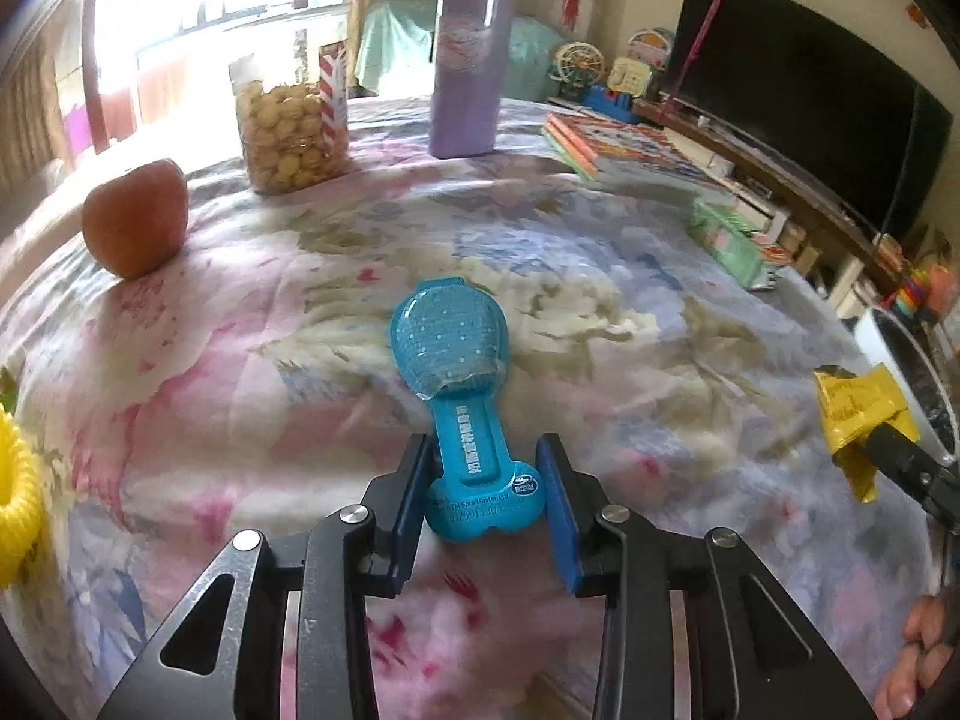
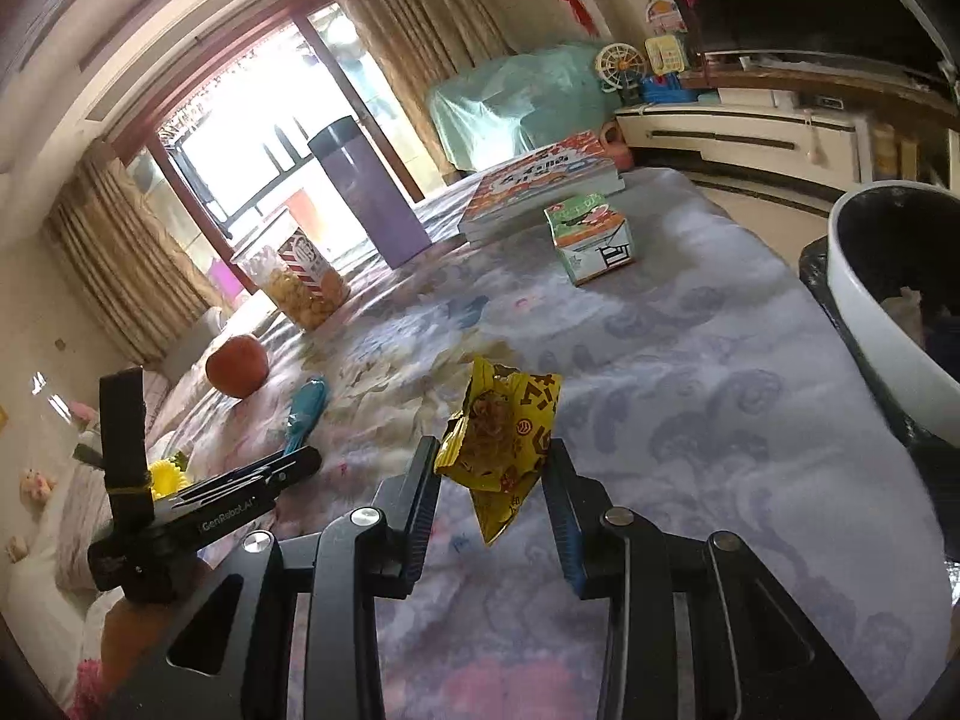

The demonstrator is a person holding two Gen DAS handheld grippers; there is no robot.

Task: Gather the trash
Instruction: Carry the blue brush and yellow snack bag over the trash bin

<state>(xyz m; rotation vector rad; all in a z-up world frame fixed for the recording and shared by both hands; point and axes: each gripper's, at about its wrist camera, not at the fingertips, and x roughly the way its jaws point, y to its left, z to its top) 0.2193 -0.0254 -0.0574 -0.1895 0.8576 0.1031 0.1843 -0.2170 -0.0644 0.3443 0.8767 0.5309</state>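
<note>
Right tool (image 2: 491,480) clamped on yellow snack wrapper (image 2: 501,438), lifted, near white bin (image 2: 870,324); not yet dropped. Left tool (image 1: 483,492) apart, straddling blue toy packaging (image 1: 462,372) on desk (image 1: 660,360).

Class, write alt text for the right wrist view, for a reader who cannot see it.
The right gripper holds a crumpled yellow snack wrapper above a floral tablecloth, with a white trash bin at the right edge. Farther off lie a blue package, an apple and a green carton.
</note>
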